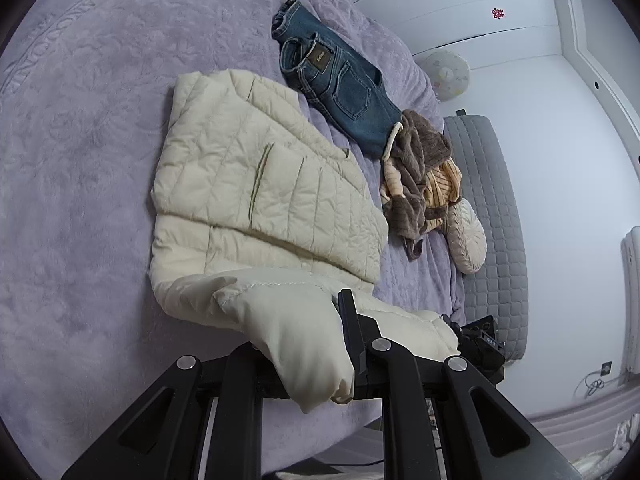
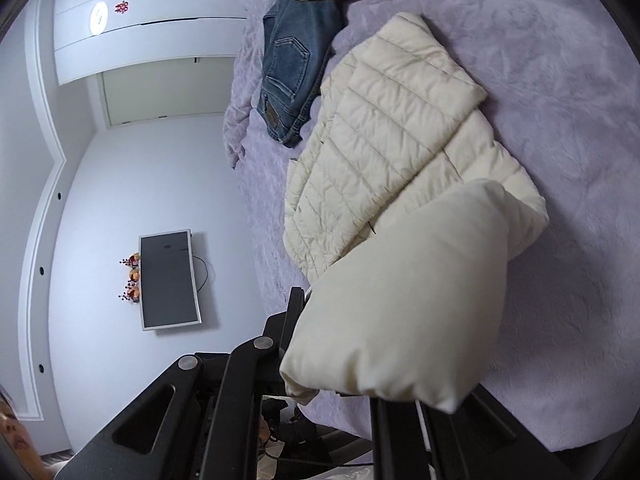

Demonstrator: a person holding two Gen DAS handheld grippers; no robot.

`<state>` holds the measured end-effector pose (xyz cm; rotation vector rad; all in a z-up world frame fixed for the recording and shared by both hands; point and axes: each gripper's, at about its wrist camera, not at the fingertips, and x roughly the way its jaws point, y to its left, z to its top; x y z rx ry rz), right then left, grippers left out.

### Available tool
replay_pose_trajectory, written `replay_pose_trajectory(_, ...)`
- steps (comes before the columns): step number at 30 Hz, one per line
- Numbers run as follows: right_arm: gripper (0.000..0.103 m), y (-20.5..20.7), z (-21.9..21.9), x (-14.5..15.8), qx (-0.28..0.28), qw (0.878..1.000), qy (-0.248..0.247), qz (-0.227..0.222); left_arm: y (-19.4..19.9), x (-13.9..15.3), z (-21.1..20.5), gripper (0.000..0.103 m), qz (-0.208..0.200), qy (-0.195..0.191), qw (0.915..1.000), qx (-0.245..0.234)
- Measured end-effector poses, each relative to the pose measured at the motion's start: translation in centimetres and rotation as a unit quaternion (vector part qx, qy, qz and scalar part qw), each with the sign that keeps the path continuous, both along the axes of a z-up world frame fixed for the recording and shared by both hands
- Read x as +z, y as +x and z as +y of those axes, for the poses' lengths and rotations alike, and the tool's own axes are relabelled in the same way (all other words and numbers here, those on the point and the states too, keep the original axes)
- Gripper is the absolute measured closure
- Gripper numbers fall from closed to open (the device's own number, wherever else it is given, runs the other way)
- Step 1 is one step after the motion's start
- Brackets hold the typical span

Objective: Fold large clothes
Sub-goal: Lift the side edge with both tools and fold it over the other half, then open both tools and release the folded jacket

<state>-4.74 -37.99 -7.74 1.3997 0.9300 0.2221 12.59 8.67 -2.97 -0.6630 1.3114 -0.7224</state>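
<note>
Fingers of the left gripper (image 1: pixel 320 344) are pinched narrow on the near hem of the cream quilted puffer jacket (image 1: pixel 256 184), fabric bulging over both sides of the black fingers. Right gripper (image 2: pixel 340 344) does the same at the other hem corner, fingers closed on a thick wad of cream shell; its far finger is hidden under the cloth. Rest of the jacket lies on the lilac plush bedspread (image 1: pixel 80 160), sleeves already folded in, w/ the near hem raised off the bed.

Beyond it: folded blue denim jeans (image 1: pixel 340 80), then a heap of brown & tan fleece clothing (image 1: pixel 420 176) near a grey quilted headboard (image 1: pixel 492 208).

Step in hand looks like the bottom-to-top fold. To do it well: keep both corners level & apart so the hem stays taut, carry it over toward the collar end, lay edge on edge, then let go together. Puffy fill may spring back, so press down before release.
</note>
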Motion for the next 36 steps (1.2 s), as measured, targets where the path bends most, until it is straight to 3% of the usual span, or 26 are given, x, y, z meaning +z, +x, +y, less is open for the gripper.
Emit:
replay_pose_trajectory(6, 0.09, 5.9, -1.4, 1.4, 0.02, 0.999, -0.019, -0.019, 5.0, 0.8, -1.4, 0.085, -0.017, 0.025, 0.9995, -0.007)
replay_pose_trajectory(12, 0.09, 12.6, -2.5, 0.9, 0.042, 0.998, -0.046, -0.015, 10.1, -1.2, -3.1, 0.085, -0.013, 0.052, 0.9986, 0.001)
replay_pose_trajectory(19, 0.09, 19.7, -3.4, -2.4, 0.055, 0.996, -0.071, -0.002, 15.6, -5.3, -5.2, 0.085, -0.008, 0.094, 0.9955, 0.011)
replay_pose_trajectory(25, 0.09, 24.2, -3.8, -6.7, 0.058, 0.994, -0.094, 0.017, 18.1, -9.2, -6.7, 0.085, -0.011, 0.127, 0.9916, 0.019)
replay_pose_trajectory(31, 0.09, 25.9, -4.3, -9.9, 0.047, 0.993, -0.101, 0.031, 18.9, -9.3, -8.0, 0.084, -0.039, 0.162, 0.9858, 0.016)
replay_pose_trajectory(33, 0.09, 26.2, -4.3, -10.0, 0.045, 0.993, -0.103, 0.034, 19.0, -8.2, -8.2, 0.073, -0.055, 0.184, 0.9812, 0.02)
replay_pose_trajectory(34, 0.088, 26.3, -4.4, -9.9, 0.044, 0.993, -0.105, 0.035, 18.8, -7.4, -8.3, 0.055, -0.073, 0.196, 0.9776, 0.023)
replay_pose_trajectory(35, 0.085, 26.3, -4.3, -9.6, 0.045, 0.992, -0.111, 0.035, 18.6, -6.6, -8.3, 0.031, -0.092, 0.208, 0.9735, 0.027)
replay_pose_trajectory(36, 0.075, 26.4, -4.3, -9.2, 0.047, 0.991, -0.118, 0.033, 18.4, -5.7, -8.2, 0.023, -0.111, 0.218, 0.969, 0.034)
